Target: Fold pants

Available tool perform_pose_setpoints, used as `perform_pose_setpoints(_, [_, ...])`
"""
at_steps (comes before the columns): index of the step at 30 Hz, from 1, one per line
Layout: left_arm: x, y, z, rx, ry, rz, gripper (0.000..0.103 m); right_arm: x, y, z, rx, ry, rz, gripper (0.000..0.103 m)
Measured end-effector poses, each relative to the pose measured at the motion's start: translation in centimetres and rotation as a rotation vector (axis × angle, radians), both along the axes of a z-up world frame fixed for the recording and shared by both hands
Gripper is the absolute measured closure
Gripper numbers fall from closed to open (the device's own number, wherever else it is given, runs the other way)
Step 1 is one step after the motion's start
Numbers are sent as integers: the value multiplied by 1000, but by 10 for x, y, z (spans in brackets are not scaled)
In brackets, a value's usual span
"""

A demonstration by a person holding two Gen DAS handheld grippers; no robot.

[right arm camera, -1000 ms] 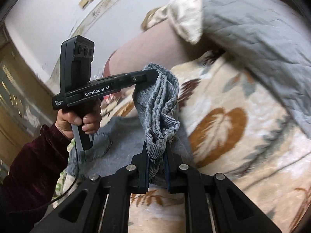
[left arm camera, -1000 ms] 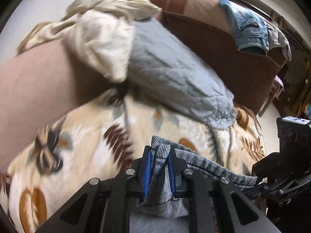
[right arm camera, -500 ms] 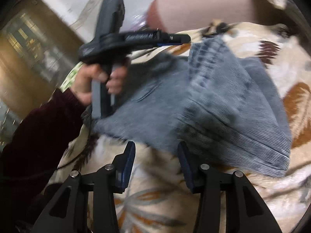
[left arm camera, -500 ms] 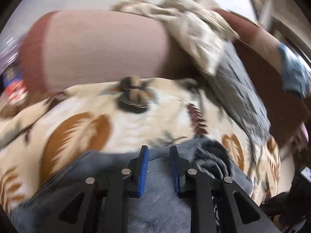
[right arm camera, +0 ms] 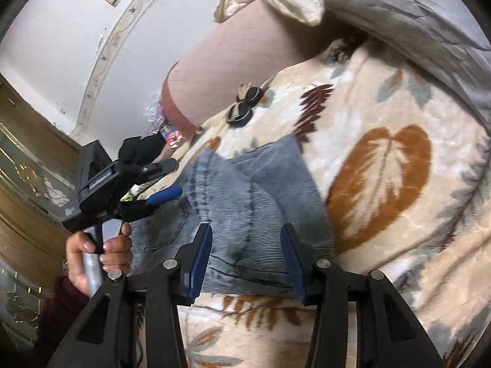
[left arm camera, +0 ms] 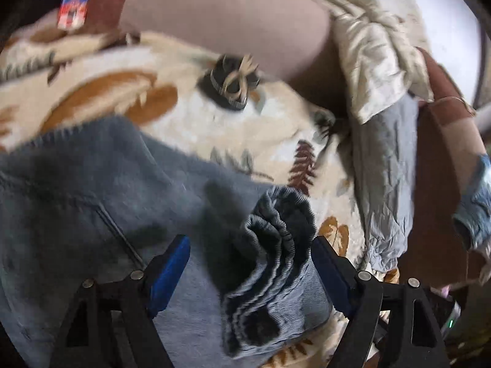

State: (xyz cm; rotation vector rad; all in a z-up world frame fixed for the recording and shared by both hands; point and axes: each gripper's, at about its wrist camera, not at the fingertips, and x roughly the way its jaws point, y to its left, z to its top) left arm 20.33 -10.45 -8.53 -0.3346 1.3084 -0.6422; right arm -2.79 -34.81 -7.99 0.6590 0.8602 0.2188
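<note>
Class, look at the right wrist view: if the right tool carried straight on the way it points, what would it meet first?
Most likely the folded blue-grey pants, lying directly ahead between the right tool's open fingers on the leaf-patterned blanket. Depth is unclear, so it may already be nearly touching them.

Ribbed grey-blue cloth pants (right arm camera: 251, 202), fuzzy matt leaf-print blanket (right arm camera: 399, 245), matt black plastic claw (right arm camera: 245, 254), blue pads (right arm camera: 199, 260)

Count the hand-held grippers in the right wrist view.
2. The right hand-held gripper fills the bottom, over the blue-grey corduroy pants; the left hand-held gripper enters from the left.
</note>
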Motion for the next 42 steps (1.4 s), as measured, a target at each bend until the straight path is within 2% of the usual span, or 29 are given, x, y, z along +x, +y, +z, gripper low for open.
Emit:
perform_pose_setpoints(3, [-1, -18, 2, 1, -2, 3, 19, 7, 14, 0, -26, 3, 36, 55])
perform_pose_setpoints(5, [-1, -35, 1, 51, -15, -3, 25, 5, 22, -1, -49, 6, 65, 55])
perform_pose_setpoints(6, [0, -41, 0, 63, -24, -7, 32, 3, 25, -2, -66, 8, 72, 55])
perform_pose_setpoints(7, [-1, -47, -1, 67, -43, -26, 57, 3, 28, -3, -81, 12, 78, 55])
perform_pose_setpoints(8, [-1, -52, 0, 85, -68, -50, 75, 5, 32, -6, -94, 20, 88, 55])
perform_pose_setpoints(9, [-3, -57, 1, 103, -100, -77, 77, 6, 34, -9, -100, 29, 98, 55])
perform_pose_setpoints(12, [-8, -71, 13, 94, -230, -185, 82, 7, 40, -19, -108, 59, 128, 55])
perform_pose_setpoints(14, [-18, -78, 31, 81, -397, -298, 83, 8, 44, -22, -117, 69, 145, 55])
perform_pose_setpoints(15, [-25, -80, 38, 103, -489, -359, 83, 7, 45, -23, -121, 72, 153, 55])
perform_pose_setpoints(16, [-27, -80, 38, 132, -525, -393, 82, 7, 47, -24, -125, 76, 160, 55])
perform_pose_setpoints(17, [-22, -78, 31, 170, -503, -384, 79, 9, 48, -27, -132, 91, 162, 55])
perform_pose_setpoints(19, [-5, -66, 5, 275, -388, -307, 74, 10, 48, -34, -129, 119, 162, 55])
perform_pose_setpoints(21, [5, -44, -14, 295, -317, -211, 64, 14, 47, -39, -115, 138, 159, 55])
perform_pose_setpoints(23, [4, -28, -15, 238, -295, -142, 59, 14, 45, -38, -115, 131, 159, 56])
perform_pose_setpoints(25, [-1, -14, -9, 216, -290, -77, 48, 13, 41, -34, -108, 115, 155, 56])
perform_pose_setpoints(28, [-17, 1, 2, 201, -302, -28, 45, 11, 25, -27, -74, 89, 104, 55])
perform_pose_setpoints(31, [-32, 19, 8, 70, -237, 14, 30, 7, 5, -23, -48, 79, 31, 55])
perform_pose_setpoints(34, [-51, 34, 5, -9, -183, 82, 29, 6, -11, -21, -25, 76, -27, 55])
perform_pose_setpoints(36, [-65, 42, 1, -62, -159, 128, 22, 6, -14, -20, -6, 79, -34, 55])
perform_pose_setpoints(39, [-82, 29, -14, -51, -95, 119, 19, 8, -12, -20, -16, 78, -21, 55])
perform_pose_setpoints(42, [-93, 10, -21, -12, -110, 112, 19, 7, -12, -18, -21, 73, -33, 55])
